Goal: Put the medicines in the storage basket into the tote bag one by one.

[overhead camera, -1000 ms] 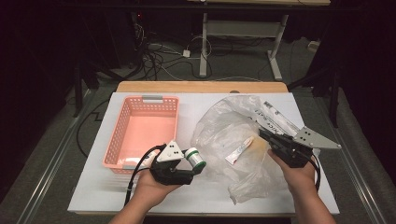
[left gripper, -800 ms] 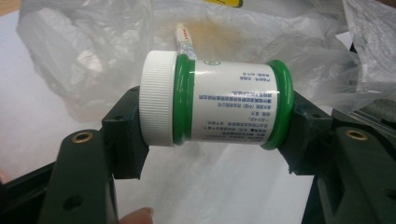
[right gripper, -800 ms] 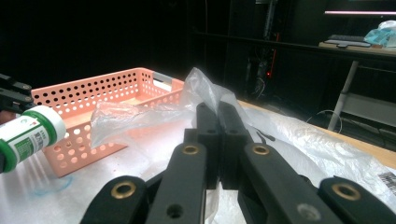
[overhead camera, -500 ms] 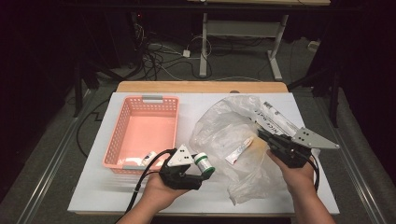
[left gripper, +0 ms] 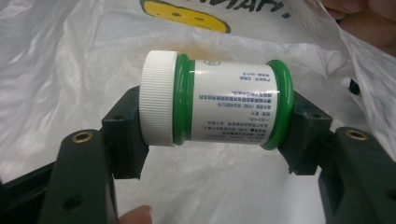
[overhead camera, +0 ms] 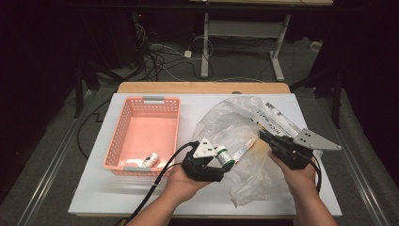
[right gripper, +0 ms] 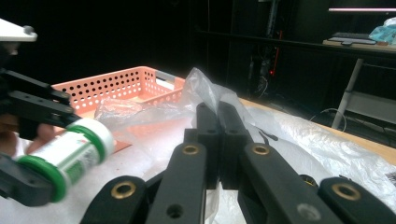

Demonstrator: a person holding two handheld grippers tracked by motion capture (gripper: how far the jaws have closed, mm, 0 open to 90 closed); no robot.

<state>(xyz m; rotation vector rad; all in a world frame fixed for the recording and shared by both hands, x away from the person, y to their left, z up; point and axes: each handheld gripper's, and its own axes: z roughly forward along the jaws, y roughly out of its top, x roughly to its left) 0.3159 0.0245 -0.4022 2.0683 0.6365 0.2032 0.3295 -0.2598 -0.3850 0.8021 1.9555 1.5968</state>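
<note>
My left gripper is shut on a white bottle with green bands and a white ribbed cap. It grips the bottle by its two ends, so the bottle lies sideways across the jaws. The bottle hangs at the left edge of a crumpled clear plastic bag. My right gripper has its jaws together, pinching a fold of the bag and holding it up. In the high view the right gripper sits at the bag's right side. A white tube lies inside the bag.
A pink perforated basket stands at the left of the white board, with a small white bottle at its near end. A long white printed box lies by the bag's far right. Cables and table legs are beyond the far edge.
My left gripper has carried the bottle to the right, from beside the basket's near corner to the bag's left edge. The right gripper and the bag have stayed put.
</note>
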